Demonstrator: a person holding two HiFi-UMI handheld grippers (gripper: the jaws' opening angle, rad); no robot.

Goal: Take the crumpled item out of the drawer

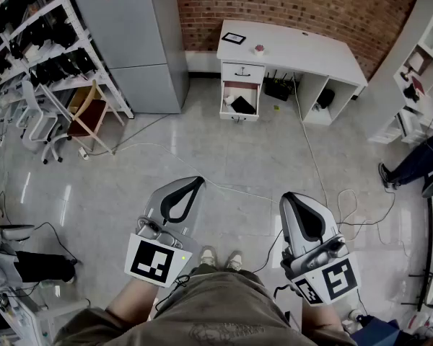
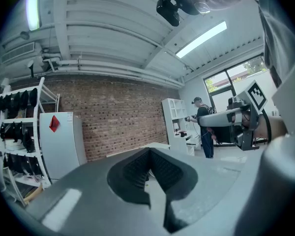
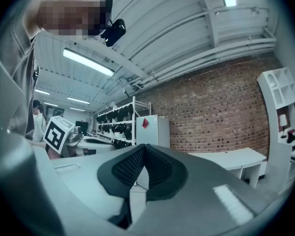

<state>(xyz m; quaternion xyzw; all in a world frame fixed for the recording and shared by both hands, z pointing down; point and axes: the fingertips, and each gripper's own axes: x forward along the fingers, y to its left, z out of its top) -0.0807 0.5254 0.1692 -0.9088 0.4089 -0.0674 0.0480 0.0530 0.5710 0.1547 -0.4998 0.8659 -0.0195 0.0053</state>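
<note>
The person stands well back from the white table (image 1: 310, 52) by the brick wall. Its lower drawer (image 1: 238, 115) is pulled open, and a dark thing (image 1: 242, 104) lies inside, too small to make out any crumpling. The left claw (image 1: 196, 182) and right claw (image 1: 290, 197) are held level over the floor (image 1: 224, 157), each pressed together with nothing pinched.

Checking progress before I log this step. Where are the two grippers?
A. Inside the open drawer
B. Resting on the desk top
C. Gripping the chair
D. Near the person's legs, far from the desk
D: the left gripper and right gripper are by the person's legs, with floor between them and the white desk and its open drawer.
</note>
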